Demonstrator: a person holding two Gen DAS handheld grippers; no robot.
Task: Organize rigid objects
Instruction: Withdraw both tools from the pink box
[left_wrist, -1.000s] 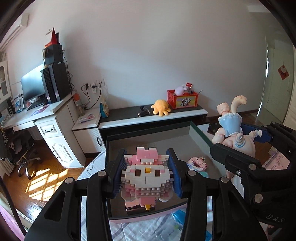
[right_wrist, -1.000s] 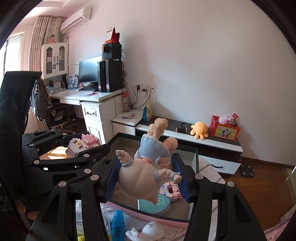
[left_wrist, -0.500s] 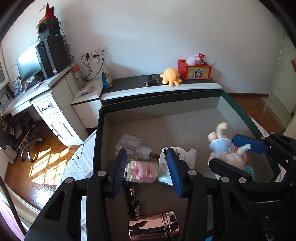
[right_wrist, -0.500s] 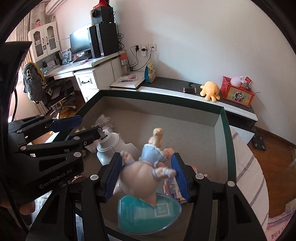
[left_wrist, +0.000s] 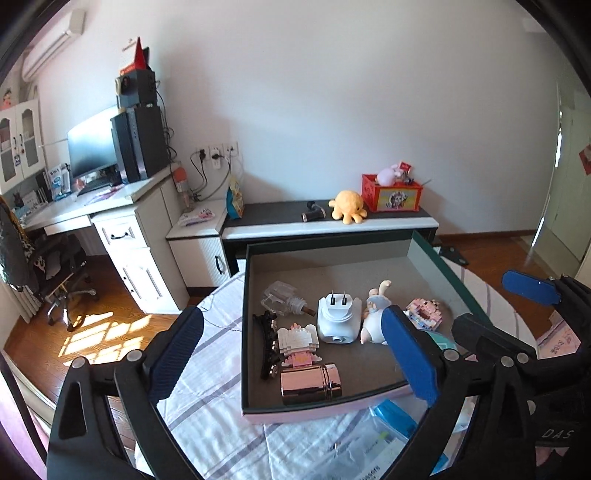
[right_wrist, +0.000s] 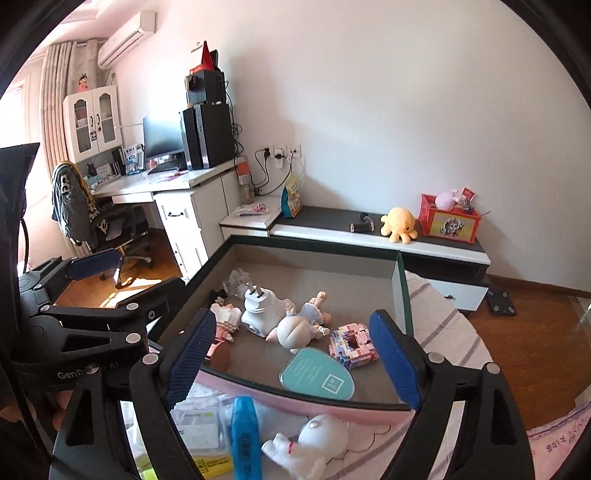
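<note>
A shallow box with a dark green rim (left_wrist: 332, 242) and a grey floor lies on a striped bed sheet. A pink and white brick figure (left_wrist: 298, 341) lies in it beside a white plug adapter (left_wrist: 338, 317) and a doll (left_wrist: 375, 317). My left gripper (left_wrist: 293, 317) hangs back over the box's near edge with its jaws opening and nothing between them. My right gripper (right_wrist: 291, 321) is also opening and empty. The doll (right_wrist: 295, 328) lies on the floor beyond it, next to a pink brick piece (right_wrist: 352, 345) and a teal oval card (right_wrist: 317, 374).
The box also holds a clear plastic piece (left_wrist: 280, 301), a black hair clip (left_wrist: 267, 343) and a shiny rose cylinder (left_wrist: 309, 380). In front of the box lie a blue marker (right_wrist: 243, 435), a white toy (right_wrist: 314, 443) and papers. A desk, chair and low cabinet stand behind.
Both grippers have let go and spread wide. The brick figure and the doll now lie in the box. Both grippers have drawn back from it.
</note>
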